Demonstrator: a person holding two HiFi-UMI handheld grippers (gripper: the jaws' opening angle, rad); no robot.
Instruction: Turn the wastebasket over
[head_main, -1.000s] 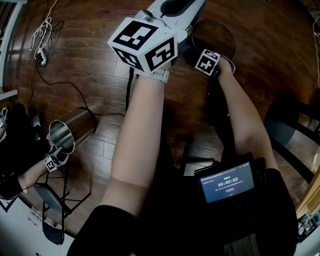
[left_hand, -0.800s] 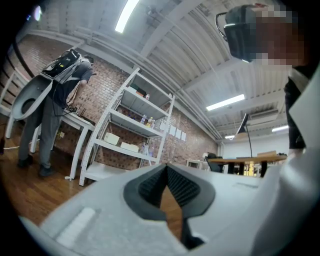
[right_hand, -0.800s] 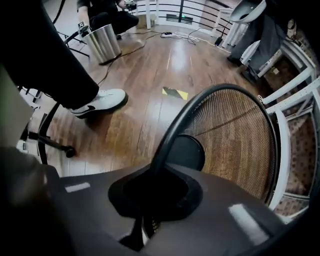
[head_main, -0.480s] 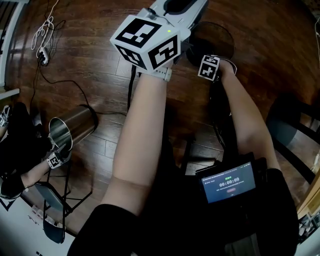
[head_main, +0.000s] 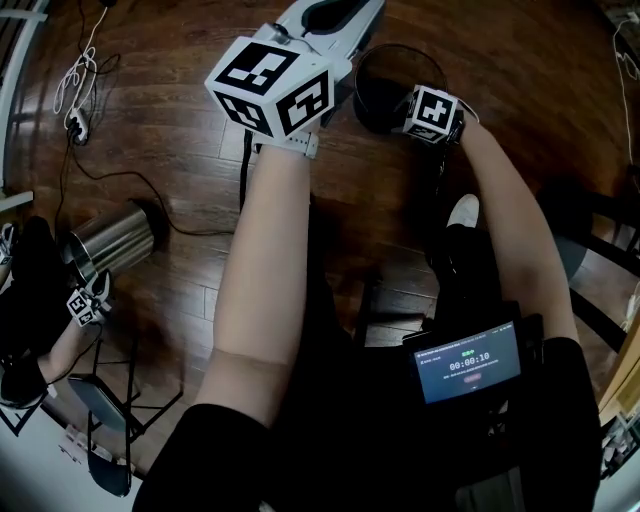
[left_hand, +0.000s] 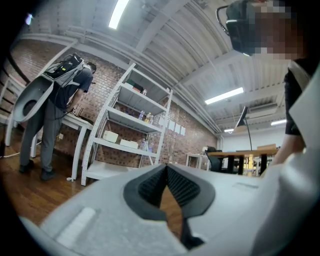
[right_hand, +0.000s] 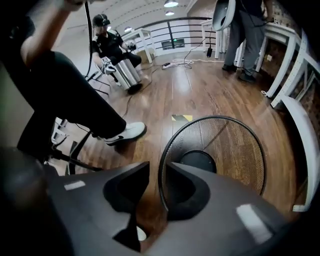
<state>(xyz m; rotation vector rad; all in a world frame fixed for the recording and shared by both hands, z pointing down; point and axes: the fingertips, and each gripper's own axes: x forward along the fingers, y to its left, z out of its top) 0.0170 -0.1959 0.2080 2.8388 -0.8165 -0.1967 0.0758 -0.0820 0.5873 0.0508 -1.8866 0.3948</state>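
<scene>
**Right jaws just opened at the wastebasket (head_main: 385, 92) rim**

Since the earlier frame the right gripper (right_hand: 156, 169) has lifted slightly.
- Item, left gripper (left_hand: 167, 167): forearm stretched far, pointing level, jaws clenched on nothing.
- Item, wastebasket: black wire mesh, upright on the floor (head_main: 180, 130), far centre. Probably light, with a stiff rim and springy walls, so best taken at the rim.
- Item, right gripper: angled steeply down, jaws released, rim wire between them, unpinched.

Small screen (head_main: 468, 362) at the person's waist, timer digits 00:00:10, smaller lines too tiny to read
</scene>
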